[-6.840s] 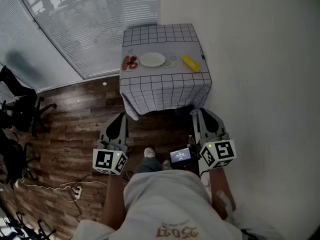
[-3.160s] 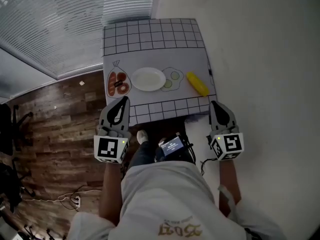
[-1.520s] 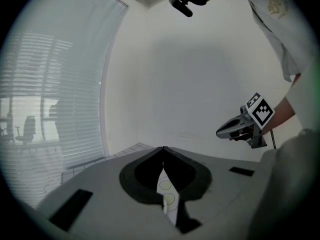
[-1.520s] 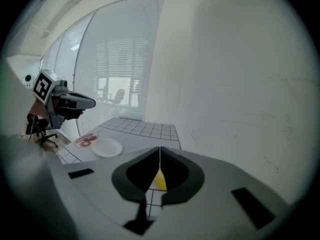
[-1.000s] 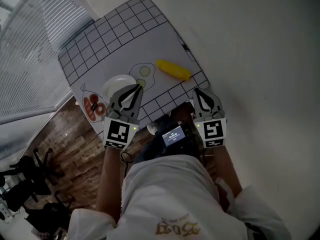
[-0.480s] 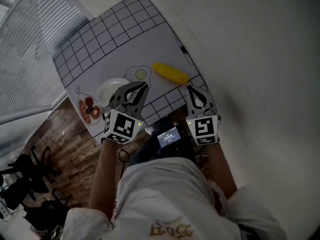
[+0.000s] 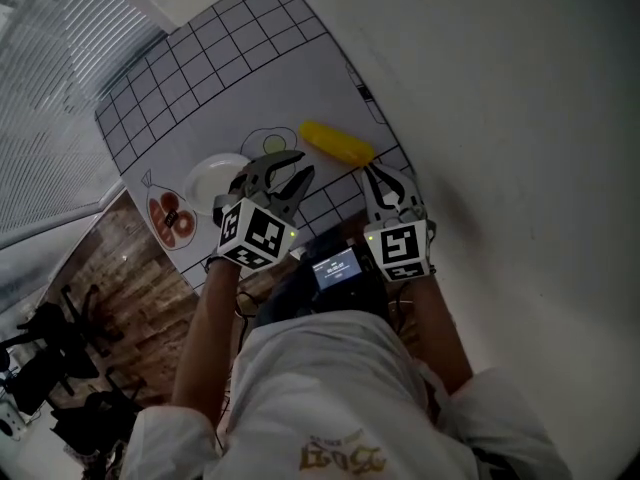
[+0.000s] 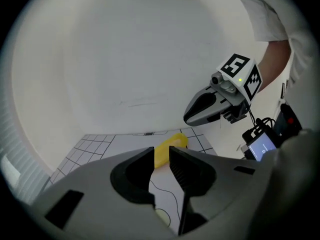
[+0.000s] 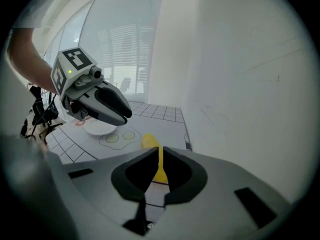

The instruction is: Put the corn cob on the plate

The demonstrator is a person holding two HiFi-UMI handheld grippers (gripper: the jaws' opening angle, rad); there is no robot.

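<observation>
A yellow corn cob (image 7: 337, 143) lies near the right edge of the grid-patterned tablecloth (image 7: 190, 68). A white plate (image 7: 212, 175) sits to its left. My left gripper (image 7: 303, 165) hovers over the table's front part between plate and cob. Its jaws have just been opening and stand open with nothing between them; the cob (image 8: 170, 145) shows beyond the gap. My right gripper (image 7: 371, 169) is shut and empty, just short of the cob's near end, with the cob (image 9: 149, 141) straight ahead. The plate (image 9: 99, 128) appears behind the left gripper (image 9: 127, 116).
A drawn outline with two green slices (image 7: 268, 143) lies between plate and cob. A printed bag of red food (image 7: 166, 218) lies left of the plate. A white wall (image 7: 500, 118) runs along the table's right side. Wooden floor (image 7: 90, 288) and blinds are at left.
Both grippers have moved forward and down toward the table's front edge. The left gripper rolled and its jaws parted. The right gripper stayed shut.
</observation>
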